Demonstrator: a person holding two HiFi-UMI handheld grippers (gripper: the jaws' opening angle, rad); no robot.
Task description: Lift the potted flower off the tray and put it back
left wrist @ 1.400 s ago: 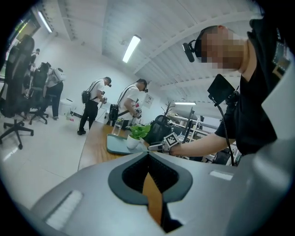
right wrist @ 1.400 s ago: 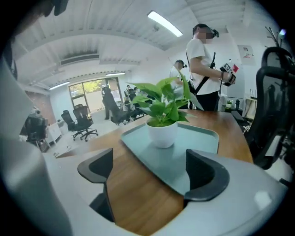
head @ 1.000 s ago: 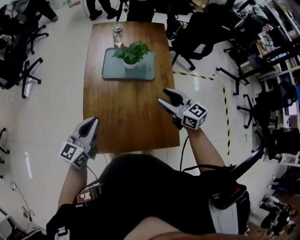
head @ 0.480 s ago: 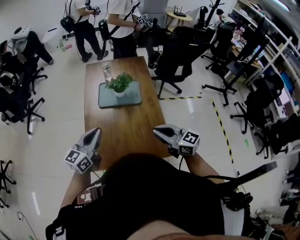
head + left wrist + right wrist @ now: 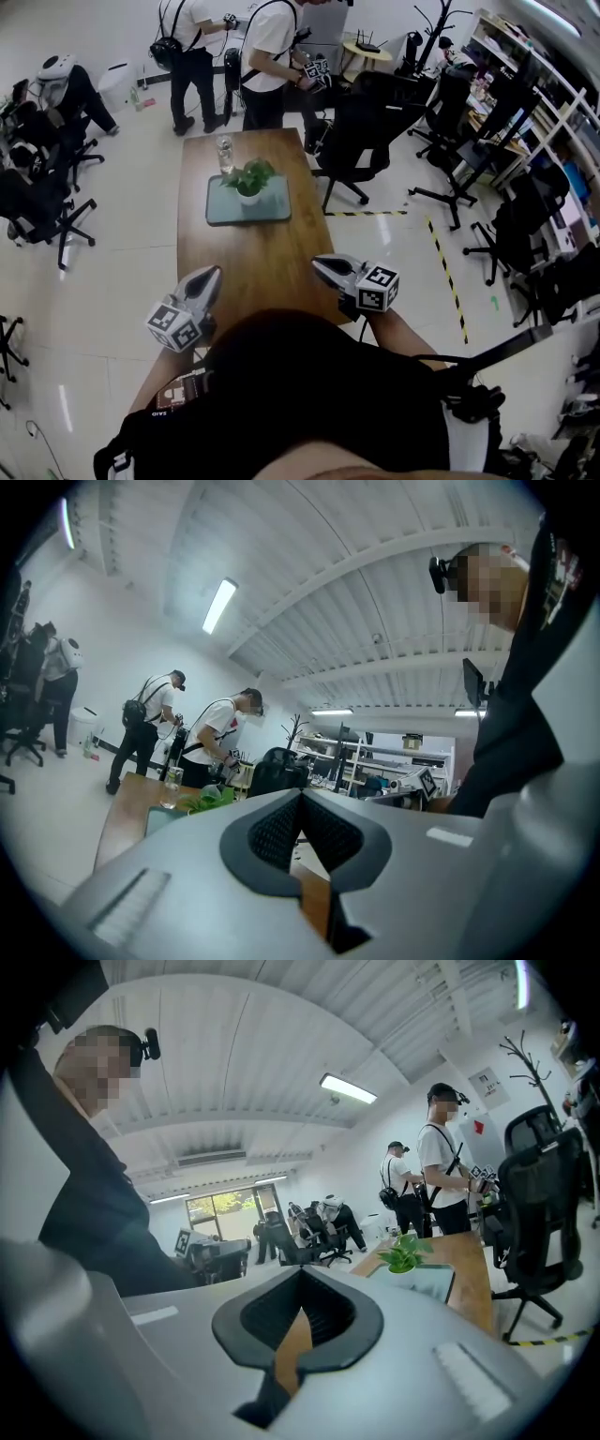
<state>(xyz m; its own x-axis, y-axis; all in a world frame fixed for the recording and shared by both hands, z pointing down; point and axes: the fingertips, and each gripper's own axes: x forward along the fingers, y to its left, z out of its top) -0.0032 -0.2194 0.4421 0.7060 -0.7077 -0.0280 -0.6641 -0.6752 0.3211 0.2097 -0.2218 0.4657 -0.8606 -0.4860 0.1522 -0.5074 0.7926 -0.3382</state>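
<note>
Potted flower (image 5: 249, 178) on tray (image 5: 225, 214), far end of counter (image 5: 253, 248). Left claw (image 5: 212, 273) and right claw (image 5: 319, 262) both pressed together, empty, well short of it. Likely best: spread a claw before reaching; take the pot's wall, not leaves.

The tabletop (image 5: 253, 258) is smooth brown wood with a soft sheen. The tray (image 5: 225, 212) looks matt grey-green, and the floor (image 5: 112, 281) is pale and glossy. The left tongs (image 5: 213, 273) and right tongs (image 5: 318, 263) are matt grey plastic with ribbed black pads (image 5: 277, 834).
</note>
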